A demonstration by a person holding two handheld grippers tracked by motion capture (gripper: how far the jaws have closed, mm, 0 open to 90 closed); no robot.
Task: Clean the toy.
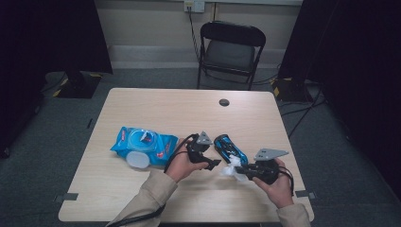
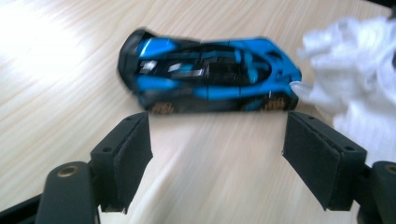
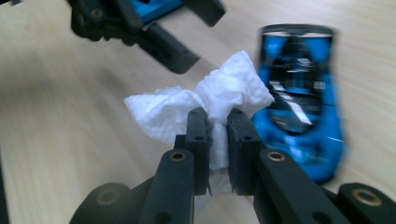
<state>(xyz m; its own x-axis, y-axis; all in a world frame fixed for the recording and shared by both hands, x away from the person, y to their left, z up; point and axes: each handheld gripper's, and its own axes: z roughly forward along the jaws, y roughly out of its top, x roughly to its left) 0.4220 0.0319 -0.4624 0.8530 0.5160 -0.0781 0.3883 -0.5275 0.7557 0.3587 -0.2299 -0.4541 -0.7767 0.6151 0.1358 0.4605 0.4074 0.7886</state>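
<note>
You are working in a plain studio or lab room: a light wooden table (image 1: 142, 101) with a round cable hole (image 1: 224, 102) stands on grey carpet (image 1: 56, 137), black curtains (image 1: 52, 35) hang at both sides, a black folding metal chair (image 1: 230, 52) waits behind, and a white wall socket (image 1: 194, 5) feeds a cable.

The high view looks forward and down from above the person's side onto the pale wooden table (image 1: 142, 104), while both gripper views sit low and close (each behind its own black jaws), sharing the glossy blue-and-black toy car (image 2: 210, 74) and crumpled white tissue (image 3: 205, 100).
</note>
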